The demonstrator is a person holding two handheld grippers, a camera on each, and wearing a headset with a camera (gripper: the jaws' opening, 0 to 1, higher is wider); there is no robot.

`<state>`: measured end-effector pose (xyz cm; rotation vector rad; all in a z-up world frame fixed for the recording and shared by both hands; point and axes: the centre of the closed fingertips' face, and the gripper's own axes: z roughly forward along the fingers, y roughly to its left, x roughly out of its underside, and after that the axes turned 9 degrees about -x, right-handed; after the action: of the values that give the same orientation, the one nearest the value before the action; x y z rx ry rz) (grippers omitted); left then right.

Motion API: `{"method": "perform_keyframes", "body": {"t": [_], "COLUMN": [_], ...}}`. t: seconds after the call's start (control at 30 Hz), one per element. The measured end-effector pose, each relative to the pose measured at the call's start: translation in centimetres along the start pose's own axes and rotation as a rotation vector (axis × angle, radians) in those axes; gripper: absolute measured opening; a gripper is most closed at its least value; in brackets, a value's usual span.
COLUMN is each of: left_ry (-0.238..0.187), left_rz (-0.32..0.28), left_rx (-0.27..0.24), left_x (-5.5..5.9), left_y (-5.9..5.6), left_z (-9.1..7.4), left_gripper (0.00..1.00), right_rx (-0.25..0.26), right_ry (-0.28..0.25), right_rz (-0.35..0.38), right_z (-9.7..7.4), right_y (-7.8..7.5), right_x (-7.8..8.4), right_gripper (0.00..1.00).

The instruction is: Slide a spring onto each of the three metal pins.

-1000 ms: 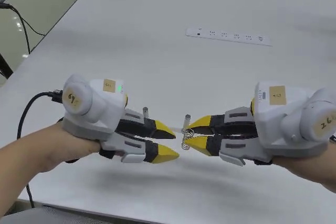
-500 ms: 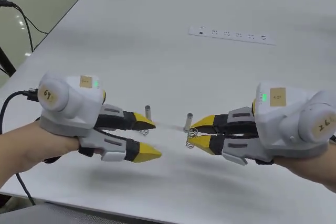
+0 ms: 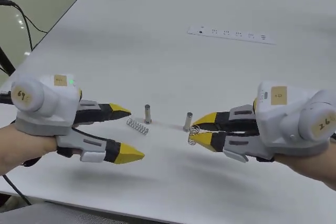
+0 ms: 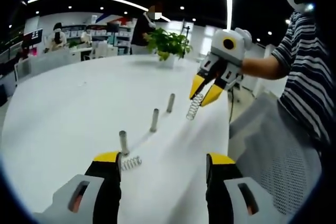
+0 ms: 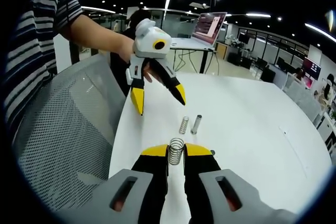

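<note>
– Yellow-tipped fingers [image 3: 210, 120] of the right gripper [image 3: 198, 131] are pinched on one end of a small coiled steel spring [image 3: 192, 134]. The fingers of the left gripper [image 3: 134, 132] are spread wide with nothing between them.

– And the scene, biggest first?

– A broad white table [image 3: 157, 35], with both grippers low over its near edge, tips facing each other. Between them stand short grey metal pins [image 4: 155, 119]. The left gripper view shows three in a row, all bare. A second, loose spring [image 3: 137, 126] lies flat just beside the pin nearest the left gripper [image 3: 147, 114].

– Where does the held spring sit against the fingers?

– It juts past the tips and, in the left gripper view, hangs slanted below them. In the head view it is just beside the next pin [image 3: 188, 121], not yet over it.

– How should the person do this step well?

– Probably by squaring the spring upright and centring its free end over the pin top. It can then be lowered until the coils ring the pin, and only then let go. A skewed approach may snag a coil on the pin's edge.
</note>
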<state>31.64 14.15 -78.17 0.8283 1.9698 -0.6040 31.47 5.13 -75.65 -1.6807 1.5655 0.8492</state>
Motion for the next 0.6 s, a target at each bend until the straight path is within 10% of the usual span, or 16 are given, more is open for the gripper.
{"method": "perform_keyframes", "body": {"t": [0.33, 0.6], "left_ry": [-0.024, -0.054], "left_rz": [-0.039, -0.046], "left_rx": [-0.033, -0.085], "left_x": [0.4, 0.5], "left_y": [0.8, 2.0], "left_z": [-0.9, -1.4], "left_gripper": [0.93, 0.98], "right_rx": [0.035, 0.075], "right_ry": [0.01, 0.005], "right_rz": [0.011, 0.027], "right_z": [-0.1, -0.5], "right_y": [-0.8, -1.9], "right_x": [0.6, 0.7], "right_gripper": [0.07, 0.07]}}
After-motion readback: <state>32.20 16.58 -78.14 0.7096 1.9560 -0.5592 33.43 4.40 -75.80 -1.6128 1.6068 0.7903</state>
